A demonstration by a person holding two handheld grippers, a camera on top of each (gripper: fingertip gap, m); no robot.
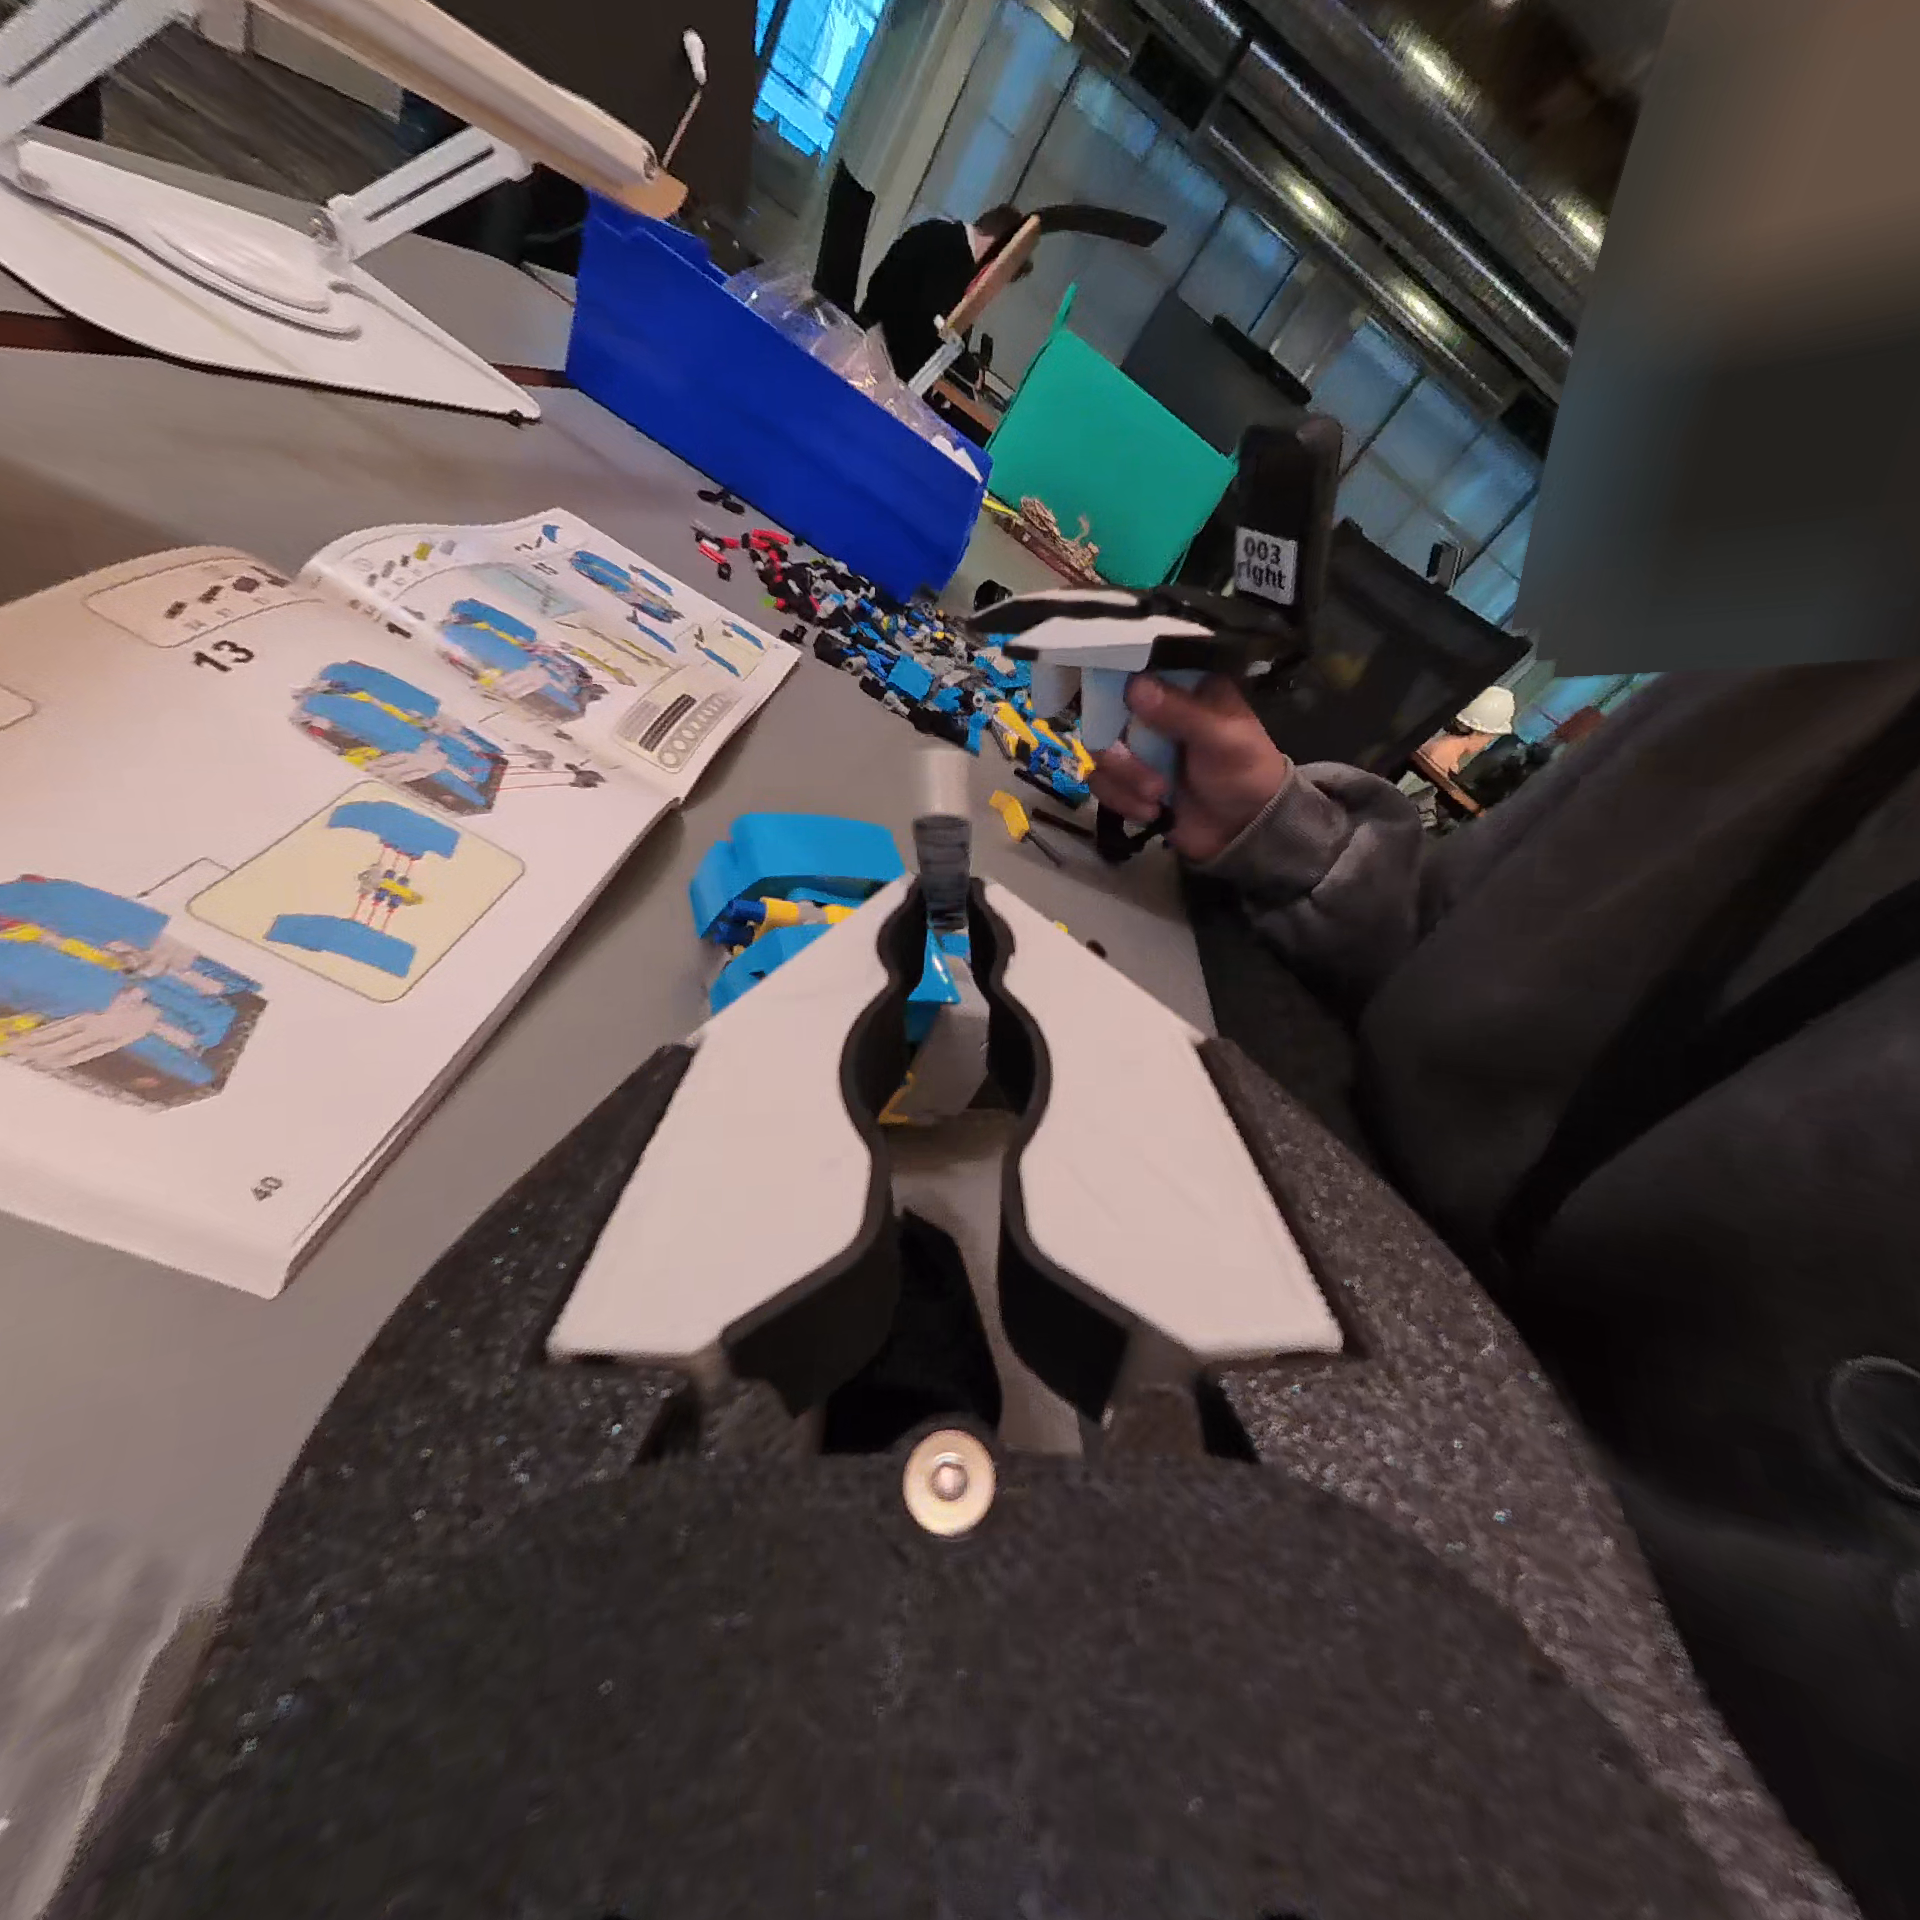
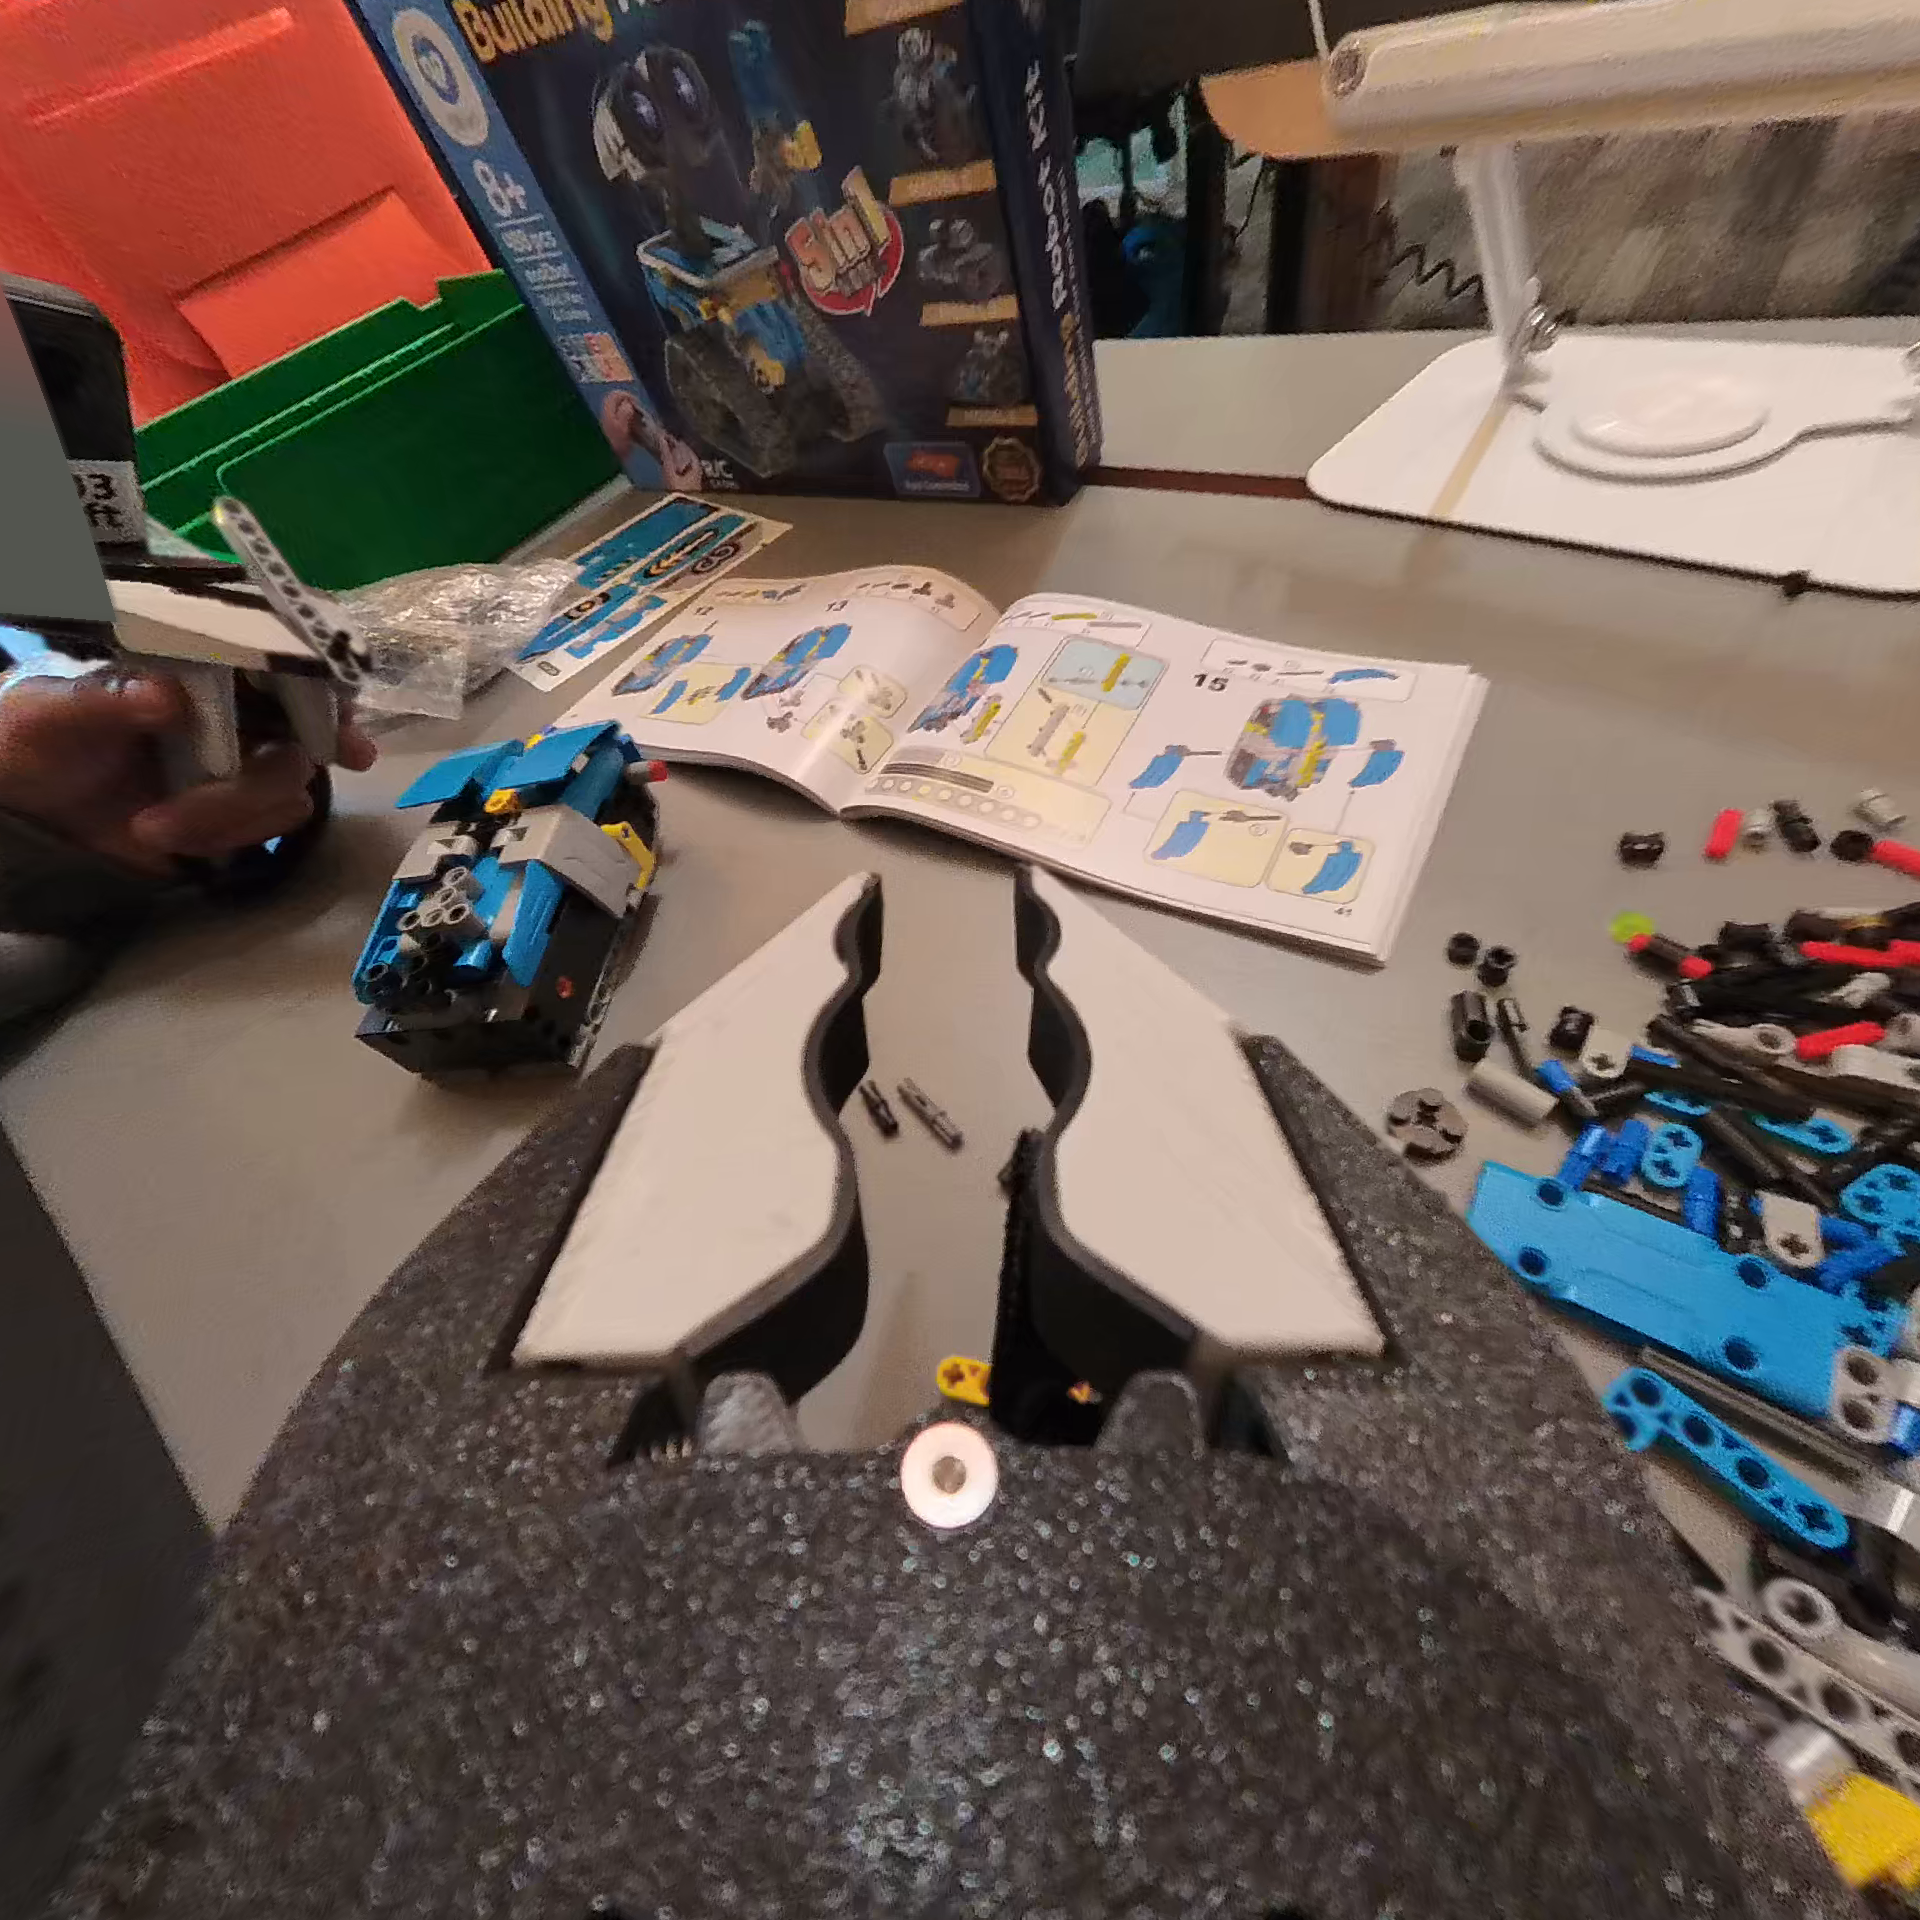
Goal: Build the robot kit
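Pinching a grey holed beam (image 2: pixel 278 587) near one end with the left gripper (image 2: pixel 330 657), jaws drawn to a narrow slit around it, the beam tilted and lifted clear of the grey table (image 2: pixel 260 1195). Showing in the left wrist view only end-on, as a short stub poking out past the fingertips. Hovering low over the table with the right gripper (image 2: pixel 948 894), jaws spread wide and holding nothing, two small black pins (image 2: pixel 914 1112) lying untouched on the table between them. Just left of that gripper, a partly built blue model (image 2: pixel 509 894) resting on the table, below the raised beam and apart from it. Beyond both, an open instruction booklet (image 2: pixel 1039 727); behind that, a kit box (image 2: pixel 790 260), a green bin (image 2: pixel 395 447), a sticker sheet (image 2: pixel 644 582) and a crumpled plastic bag (image 2: pixel 447 623). Off to the right, a heap of loose parts (image 2: pixel 1714 1143) in black, blue, red and grey, near the right fingers yet not touching them. Farther back, a white lamp base (image 2: pixel 1662 447).
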